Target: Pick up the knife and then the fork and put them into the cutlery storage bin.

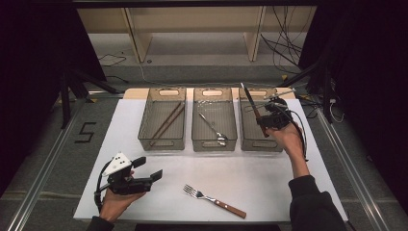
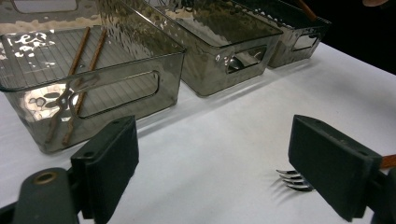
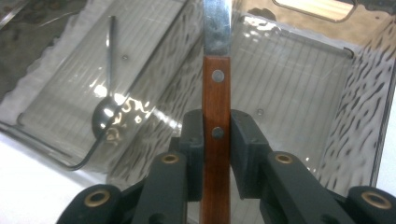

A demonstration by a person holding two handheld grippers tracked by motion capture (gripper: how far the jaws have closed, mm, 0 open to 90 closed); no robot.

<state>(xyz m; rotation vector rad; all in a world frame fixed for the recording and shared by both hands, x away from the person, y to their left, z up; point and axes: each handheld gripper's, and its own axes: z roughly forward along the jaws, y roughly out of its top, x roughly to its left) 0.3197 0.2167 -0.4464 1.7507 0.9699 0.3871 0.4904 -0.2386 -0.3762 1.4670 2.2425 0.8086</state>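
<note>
Right gripper view, right claw (image 3: 216, 140) clamping knife (image 3: 216, 107) (wooden handle), left claw (image 2: 212, 168) spread wide.

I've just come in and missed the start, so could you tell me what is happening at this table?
A person is sorting cutlery into three bins with a gripper in each hand. The right gripper is shut on the wooden handle of a knife, held over the right bin, blade pointing up and away. The left bin holds chopsticks and the middle bin holds a spoon. The left gripper is open above the table, with a fork lying beside it, not yet picked up.
</note>
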